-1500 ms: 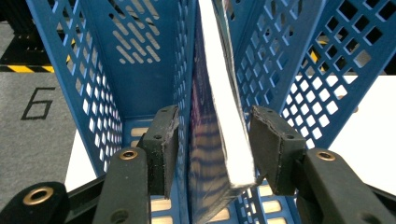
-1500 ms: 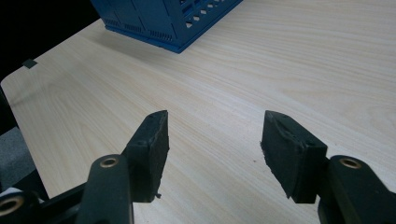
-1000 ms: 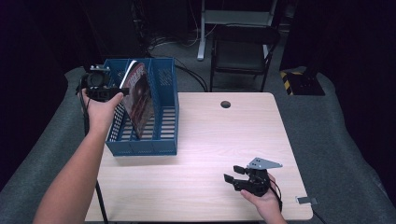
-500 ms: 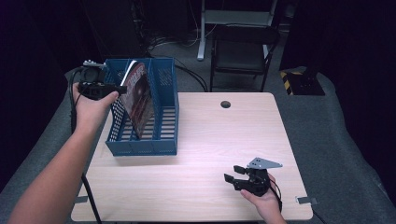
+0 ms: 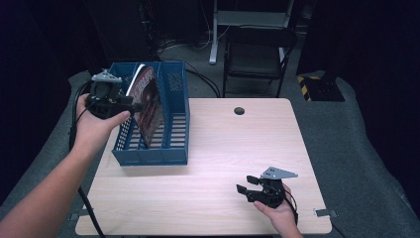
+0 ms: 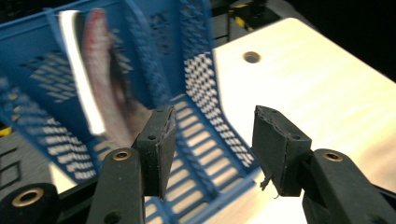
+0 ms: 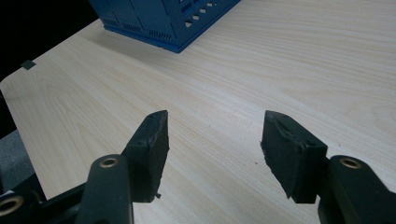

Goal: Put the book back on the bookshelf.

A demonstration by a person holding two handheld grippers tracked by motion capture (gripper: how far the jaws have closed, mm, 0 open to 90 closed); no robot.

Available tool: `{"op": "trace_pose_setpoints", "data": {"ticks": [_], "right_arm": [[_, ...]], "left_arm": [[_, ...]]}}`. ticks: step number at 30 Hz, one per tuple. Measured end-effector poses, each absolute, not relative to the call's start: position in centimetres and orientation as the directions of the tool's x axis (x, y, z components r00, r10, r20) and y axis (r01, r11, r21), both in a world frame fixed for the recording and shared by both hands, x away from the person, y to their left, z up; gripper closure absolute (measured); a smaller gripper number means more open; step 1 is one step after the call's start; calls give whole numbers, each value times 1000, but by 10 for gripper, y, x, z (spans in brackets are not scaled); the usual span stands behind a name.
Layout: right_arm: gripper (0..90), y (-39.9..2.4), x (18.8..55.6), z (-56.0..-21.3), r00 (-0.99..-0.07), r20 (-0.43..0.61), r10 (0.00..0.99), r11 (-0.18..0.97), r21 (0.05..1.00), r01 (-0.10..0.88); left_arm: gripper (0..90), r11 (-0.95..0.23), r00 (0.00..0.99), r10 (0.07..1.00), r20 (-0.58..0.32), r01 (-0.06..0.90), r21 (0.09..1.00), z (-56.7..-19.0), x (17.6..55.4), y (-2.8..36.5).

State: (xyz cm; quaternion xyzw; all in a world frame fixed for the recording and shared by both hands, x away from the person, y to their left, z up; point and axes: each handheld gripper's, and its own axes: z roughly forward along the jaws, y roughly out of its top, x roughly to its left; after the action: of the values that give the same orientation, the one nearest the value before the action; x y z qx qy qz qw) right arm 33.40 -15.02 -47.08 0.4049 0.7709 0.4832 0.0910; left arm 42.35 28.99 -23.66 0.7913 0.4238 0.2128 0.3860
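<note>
A blue slotted file rack (image 5: 174,101) stands on the left part of the pale wooden table (image 5: 237,144). A magazine with a dark red cover (image 5: 148,106) leans upright in one of its slots. My left gripper (image 5: 134,105) hovers at the rack's left wall with its jaws pointing right toward the magazine. In the left gripper view the left gripper (image 6: 212,140) is open with nothing between its pads, and the blurred magazine (image 6: 100,70) and rack (image 6: 201,79) lie beyond. My right gripper (image 5: 246,184) rests low near the table's front edge. The right gripper (image 7: 215,140) is open over bare wood.
A round cable hole (image 5: 239,110) sits near the table's far edge. A dark chair (image 5: 257,54) stands behind the table and cables run on the floor. A corner of the blue rack (image 7: 163,23) shows at the top of the right gripper view.
My left forearm has swung to the left and the left gripper has lifted a little beside the rack. The right gripper has not moved.
</note>
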Motion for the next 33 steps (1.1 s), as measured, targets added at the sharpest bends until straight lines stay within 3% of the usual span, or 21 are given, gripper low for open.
{"op": "trace_pose_setpoints", "data": {"ticks": [15,33], "right_arm": [[414,-149,339,-469,-660,246,710,208,822,530],[414,-136,341,-474,-695,184,695,294,809,509]], "left_arm": [[494,-453,730,683,-14,439,776,-278,385,241],[498,-446,751,659,-49,443,778,-359,357,225]]}}
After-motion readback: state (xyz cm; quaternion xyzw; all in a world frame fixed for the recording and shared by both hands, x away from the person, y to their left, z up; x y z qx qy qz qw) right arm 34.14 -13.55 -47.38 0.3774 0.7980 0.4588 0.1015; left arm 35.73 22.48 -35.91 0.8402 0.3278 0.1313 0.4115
